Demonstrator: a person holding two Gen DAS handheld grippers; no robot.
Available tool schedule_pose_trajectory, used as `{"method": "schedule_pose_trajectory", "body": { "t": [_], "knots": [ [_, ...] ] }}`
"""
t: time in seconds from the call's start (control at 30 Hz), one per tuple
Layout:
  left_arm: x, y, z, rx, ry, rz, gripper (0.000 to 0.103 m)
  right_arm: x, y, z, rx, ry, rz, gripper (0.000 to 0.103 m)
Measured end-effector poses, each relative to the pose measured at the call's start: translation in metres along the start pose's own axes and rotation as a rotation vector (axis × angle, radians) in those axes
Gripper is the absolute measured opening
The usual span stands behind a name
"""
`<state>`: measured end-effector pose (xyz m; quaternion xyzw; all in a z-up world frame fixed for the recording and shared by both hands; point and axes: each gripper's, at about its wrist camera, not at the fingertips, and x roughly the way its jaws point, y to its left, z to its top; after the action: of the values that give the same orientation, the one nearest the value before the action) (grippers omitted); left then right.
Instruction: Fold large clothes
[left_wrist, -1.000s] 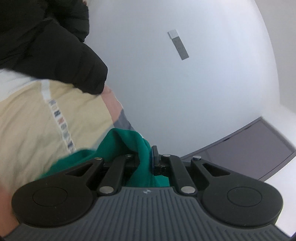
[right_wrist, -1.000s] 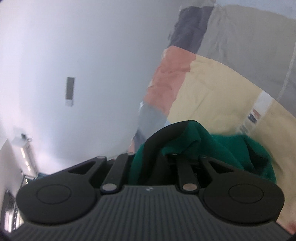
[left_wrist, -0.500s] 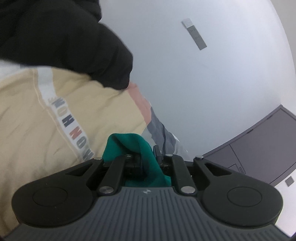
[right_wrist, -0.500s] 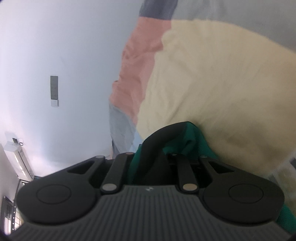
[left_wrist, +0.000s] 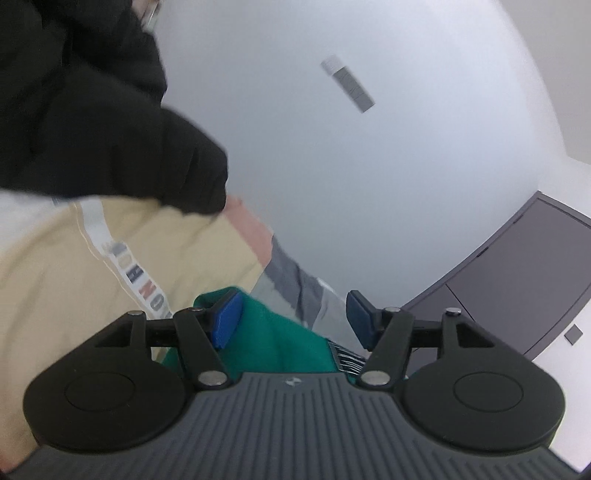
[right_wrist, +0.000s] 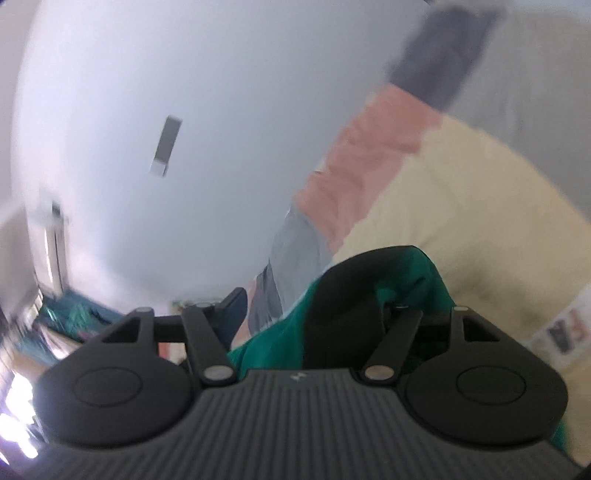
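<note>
1. Left gripper (left_wrist: 293, 317) is seen with its jaws spread wide; they have just been opening, and the blue pads (left_wrist: 227, 317) stand well apart.
2. A fold of the green garment (left_wrist: 273, 339) lies between the left gripper's fingers. It rests against the left-hand pad, while the right-hand pad is clear of it, so the cloth is not pinched.
3. Beyond and to the left of the left gripper, a beige bed cover (left_wrist: 55, 280) is spread, crossed by a white band printed with letters (left_wrist: 142, 284).
4. Above that cover, a person's black sleeve (left_wrist: 110, 147) is seen at the upper left of the left wrist view.
5. Pink and grey patches of the bedding (left_wrist: 291, 273) run just ahead of the left gripper, in front of a pale wall (left_wrist: 369, 184).
6. A grey cabinet (left_wrist: 517, 277) is seen off to the right of the left gripper.
7. Right gripper (right_wrist: 314, 310) is likewise held wide, its jaws having just been opening.
8. The green garment (right_wrist: 273, 343), with a black panel (right_wrist: 343, 314) on it, is draped between the right gripper's fingers and hides the right-hand fingertip; the left-hand finger stands clear of it.
9. Whether the hidden pad touches the cloth cannot be told.
10. The right wrist view is blurred; the beige cover (right_wrist: 480, 229) lies ahead to the right.
</note>
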<state>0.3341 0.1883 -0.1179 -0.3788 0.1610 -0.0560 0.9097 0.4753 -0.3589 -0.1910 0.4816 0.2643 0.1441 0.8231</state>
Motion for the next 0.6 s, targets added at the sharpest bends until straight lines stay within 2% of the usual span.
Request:
{"method": "schedule_pose_trajectory", "body": {
  "t": [0.1, 0.27, 0.4, 0.53, 0.6],
  "knots": [
    [-0.031, -0.021, -0.007, 0.098, -0.015, 0.036, 0.068, -0.031, 0.023, -0.011, -0.113, -0.028, -0.070, 0.067],
    [-0.064, -0.058, -0.034, 0.247, 0.062, 0.051, 0.068, -0.071, 0.062, -0.028, -0.295, -0.107, -0.178, 0.068],
    [-0.068, -0.079, -0.063, 0.337, 0.129, 0.062, 0.068, -0.097, 0.083, -0.045, -0.392, -0.150, -0.163, 0.068],
    [-0.059, -0.081, -0.088, 0.357, 0.210, 0.077, 0.068, -0.101, 0.088, -0.077, -0.434, -0.083, -0.132, 0.067],
    [-0.051, -0.080, -0.100, 0.375, 0.251, 0.100, 0.068, -0.088, 0.084, -0.096, -0.441, 0.004, -0.152, 0.066]
  ]
}}
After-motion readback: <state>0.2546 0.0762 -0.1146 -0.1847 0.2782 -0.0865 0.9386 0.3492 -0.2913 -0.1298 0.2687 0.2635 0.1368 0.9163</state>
